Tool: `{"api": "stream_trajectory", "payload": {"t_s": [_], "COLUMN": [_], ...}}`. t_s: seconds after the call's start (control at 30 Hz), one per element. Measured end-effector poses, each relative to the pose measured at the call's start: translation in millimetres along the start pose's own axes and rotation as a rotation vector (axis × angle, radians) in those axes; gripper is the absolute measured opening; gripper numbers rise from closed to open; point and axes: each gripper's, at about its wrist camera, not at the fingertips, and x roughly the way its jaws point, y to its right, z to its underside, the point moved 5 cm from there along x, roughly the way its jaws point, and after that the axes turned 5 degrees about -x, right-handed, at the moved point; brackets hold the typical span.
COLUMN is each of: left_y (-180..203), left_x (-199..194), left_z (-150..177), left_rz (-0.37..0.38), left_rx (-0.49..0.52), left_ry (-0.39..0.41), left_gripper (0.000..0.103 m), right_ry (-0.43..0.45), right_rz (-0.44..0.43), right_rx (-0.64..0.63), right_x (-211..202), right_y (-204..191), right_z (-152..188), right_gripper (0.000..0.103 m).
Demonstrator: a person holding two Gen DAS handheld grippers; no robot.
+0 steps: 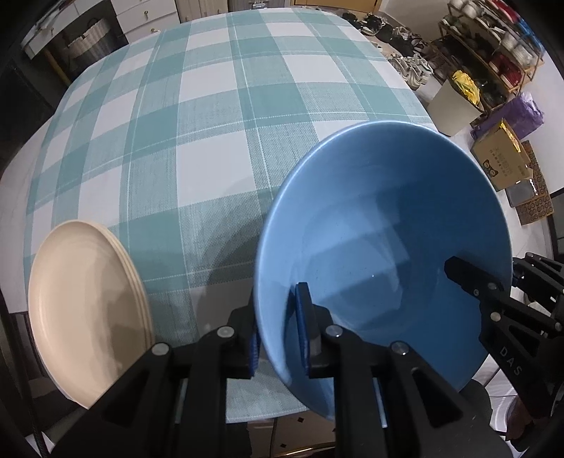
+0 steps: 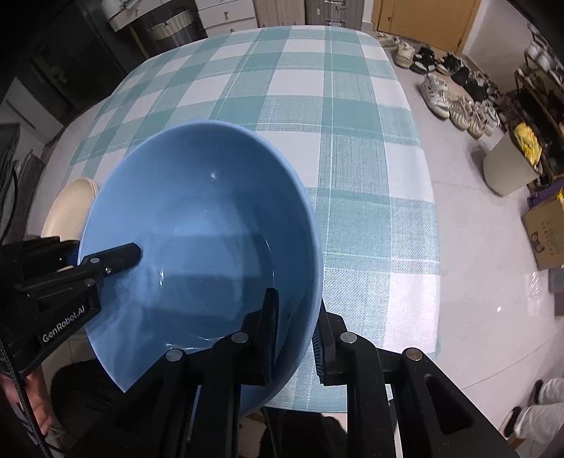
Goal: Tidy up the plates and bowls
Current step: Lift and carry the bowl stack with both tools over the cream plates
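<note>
A large blue bowl (image 1: pixel 380 253) is held in the air over the near edge of the checked table, gripped from both sides. My left gripper (image 1: pixel 278 334) is shut on its left rim, one pad inside and one outside. My right gripper (image 2: pixel 296 338) is shut on its right rim in the same way. The bowl also shows in the right wrist view (image 2: pixel 204 239). The right gripper reaches in at the right of the left wrist view (image 1: pixel 472 282); the left gripper shows at the left of the right wrist view (image 2: pixel 116 257). A stack of cream plates (image 1: pixel 88 310) lies at the table's near left, also in the right wrist view (image 2: pixel 70 208).
The table carries a teal and white checked cloth (image 1: pixel 211 123). On the floor to the right are shoes (image 2: pixel 454 102), a shelf rack (image 1: pixel 493 53), a cardboard box (image 1: pixel 500 165) and a bin (image 2: pixel 507 169). Cabinets and a wicker basket (image 2: pixel 169 24) stand beyond the far edge.
</note>
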Motion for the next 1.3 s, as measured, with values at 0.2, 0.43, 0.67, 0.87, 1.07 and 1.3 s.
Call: {"api": "stream_trajectory", "payload": {"t_s": [0.2, 0.43, 0.67, 0.87, 1.07, 1.3], "left_y": [0, -2, -9, -23, -45, -67], "left_x": [-5, -13, -20, -33, -46, -65], "left_z": [0, -2, -2, -5, -8, -12], "left_rz": [-0.002, -0.004, -0.010, -0.030, -0.024, -0.029], "left_rx": [0.006, 0.003, -0.009, -0.028, -0.076, -0.113], "left_ry": [0.001, 0.005, 0.007, 0.021, 0.029, 0.049], "left_gripper": [0.015, 0.014, 0.014, 0.014, 0.015, 0.015], "right_ry": [-0.003, -0.002, 0.010, 0.014, 0.026, 0.053], "right_rz": [0.000, -0.004, -0.027, -0.047, -0.063, -0.070], "right_rx": [0.003, -0.008, 0.008, -0.005, -0.012, -0.036], "right_x": [-5, -11, -16, -23, -35, -53], "right_y": [-2, -4, -7, -18, -36, -58], "right_z": [-2, -2, -3, -13, -27, -49], "right_gripper": [0.017, 0.017, 0.017, 0.017, 0.016, 0.016]}}
